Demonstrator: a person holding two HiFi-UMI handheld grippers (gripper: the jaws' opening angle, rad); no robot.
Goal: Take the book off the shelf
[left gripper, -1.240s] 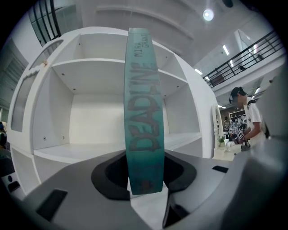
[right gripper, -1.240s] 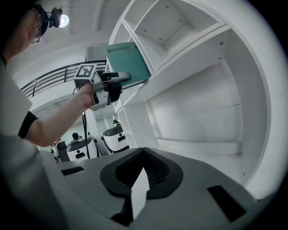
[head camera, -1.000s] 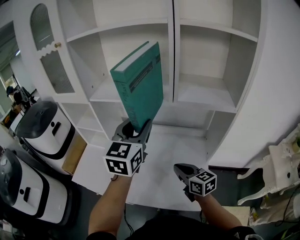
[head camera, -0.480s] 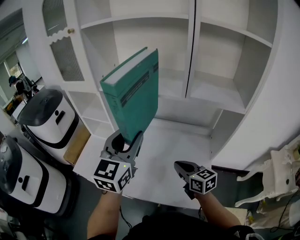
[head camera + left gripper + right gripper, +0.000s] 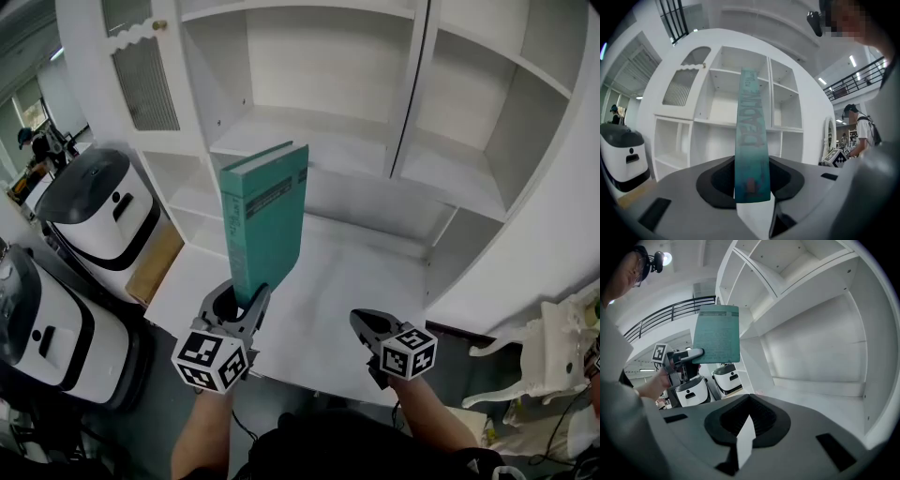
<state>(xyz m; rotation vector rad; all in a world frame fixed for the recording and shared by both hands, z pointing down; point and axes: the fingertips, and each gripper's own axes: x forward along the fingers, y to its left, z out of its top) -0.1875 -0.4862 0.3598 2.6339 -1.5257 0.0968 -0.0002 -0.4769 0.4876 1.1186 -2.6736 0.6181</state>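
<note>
A teal hardcover book [image 5: 267,220] stands upright in the air, in front of the white shelf unit [image 5: 309,141] and clear of its compartments. My left gripper [image 5: 246,298] is shut on the book's bottom edge, spine toward me; in the left gripper view the spine [image 5: 751,140] rises between the dark pads [image 5: 717,180]. My right gripper [image 5: 364,323] hovers low over the white ledge [image 5: 347,281], its jaws together with nothing in them. The right gripper view shows the book [image 5: 717,333] held up at the left by the left gripper [image 5: 686,355].
Two white-and-black machines [image 5: 98,220] [image 5: 37,337] stand on the floor at the left, with a cardboard box [image 5: 155,277] beside the ledge. A white chair [image 5: 553,356] is at the right. The shelf compartments behind the book hold nothing.
My left gripper has come down and back toward me with the book, which now sits lower and farther from the shelf. The right gripper has stayed about where it was.
</note>
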